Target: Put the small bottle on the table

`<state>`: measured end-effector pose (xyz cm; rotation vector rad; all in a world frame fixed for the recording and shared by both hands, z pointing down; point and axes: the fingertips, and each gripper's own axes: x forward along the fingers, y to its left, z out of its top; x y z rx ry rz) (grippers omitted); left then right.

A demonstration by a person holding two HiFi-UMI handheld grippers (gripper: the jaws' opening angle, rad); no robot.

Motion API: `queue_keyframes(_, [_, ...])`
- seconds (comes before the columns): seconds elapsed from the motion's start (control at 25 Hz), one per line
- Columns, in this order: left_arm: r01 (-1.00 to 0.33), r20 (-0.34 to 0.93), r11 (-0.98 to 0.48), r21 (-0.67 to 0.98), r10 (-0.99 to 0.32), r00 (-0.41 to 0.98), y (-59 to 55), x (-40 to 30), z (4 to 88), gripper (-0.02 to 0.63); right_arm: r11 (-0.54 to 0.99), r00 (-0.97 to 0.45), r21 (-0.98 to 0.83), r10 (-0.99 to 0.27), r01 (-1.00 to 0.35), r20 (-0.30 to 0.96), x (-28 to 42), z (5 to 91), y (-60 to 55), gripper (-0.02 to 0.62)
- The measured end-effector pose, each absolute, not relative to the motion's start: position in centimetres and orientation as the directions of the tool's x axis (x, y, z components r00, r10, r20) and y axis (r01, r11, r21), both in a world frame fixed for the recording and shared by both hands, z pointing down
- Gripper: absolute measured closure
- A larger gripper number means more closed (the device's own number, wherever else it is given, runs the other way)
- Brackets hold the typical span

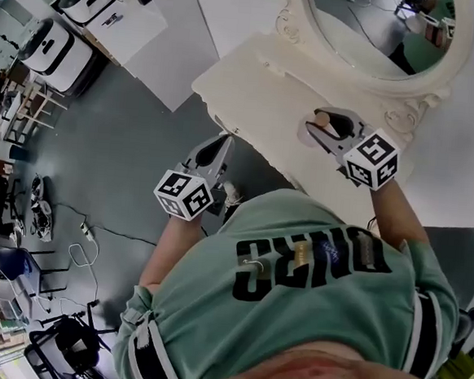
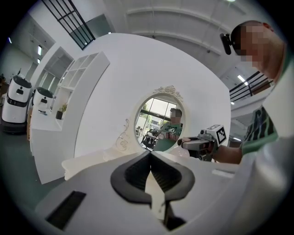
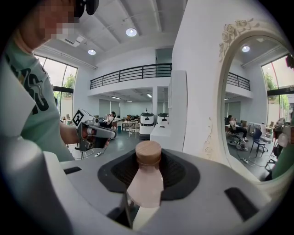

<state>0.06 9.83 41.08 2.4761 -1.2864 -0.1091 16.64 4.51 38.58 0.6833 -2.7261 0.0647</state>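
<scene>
Right tool (image 3: 148, 173) is clamped on the small bottle (image 3: 146, 186), jaws closed against its pale pink body. The bottle lies lengthwise between them, cork stopper (image 3: 149, 153) pointing away from the camera. From the head view, that right tool (image 1: 322, 123) hangs over the white table (image 1: 254, 71), and the mirror (image 1: 380, 32) is at its 1 o'clock. Whether the bottle (image 1: 326, 118) touches the tabletop, I cannot tell.

Left tool (image 2: 150, 170) has its jaws together with nothing between them. In the head view it sits at about 8 o'clock from the right one, off the table's edge and over the grey floor (image 1: 125, 159).

Now the bottle itself looks small and light, so weight should be no trouble. The body looks smooth and hard, glass or stiff plastic, so it could slide in the pads and would not take a knock well. The grip on the body below the neck looks the sound place, since the cork might pull loose if it were held there. With the base so narrow, it likely needs tipping upright and a gentle set-down, or it may topple.
</scene>
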Motion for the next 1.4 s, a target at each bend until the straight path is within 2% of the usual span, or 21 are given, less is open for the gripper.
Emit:
queue_keyframes(0.48, [-0.686, 0.084, -0.647, 0.333, -0.704, 0.705, -5.8, -15.6, 40.5, 0.598, 0.810, -0.767, 0.015, -0.561, -0.586, 0.312, 1.5, 38.1, -7.8, 0.469])
queue_keyframes(0.8, [-0.638, 0.094, -0.690, 0.341, -0.650, 0.754, -12.7, -22.3, 40.6, 0.597, 0.758, -0.717, 0.009, -0.621, -0.653, 0.317, -4.2, 37.8, -13.9, 0.469])
queue_keyframes(1.12, [-0.623, 0.116, -0.698, 0.353, -0.628, 0.770, -17.2, -21.1, 42.0, 0.597, 0.748, -0.709, -0.015, -0.621, -0.663, 0.335, -3.2, 39.1, -17.9, 0.469])
queue_keyframes(1.4, [-0.680, 0.179, -0.642, 0.354, -0.667, 0.723, -21.3, -17.5, 44.0, 0.598, 0.780, -0.750, -0.048, -0.580, -0.624, 0.317, 0.0, 40.9, -24.0, 0.469])
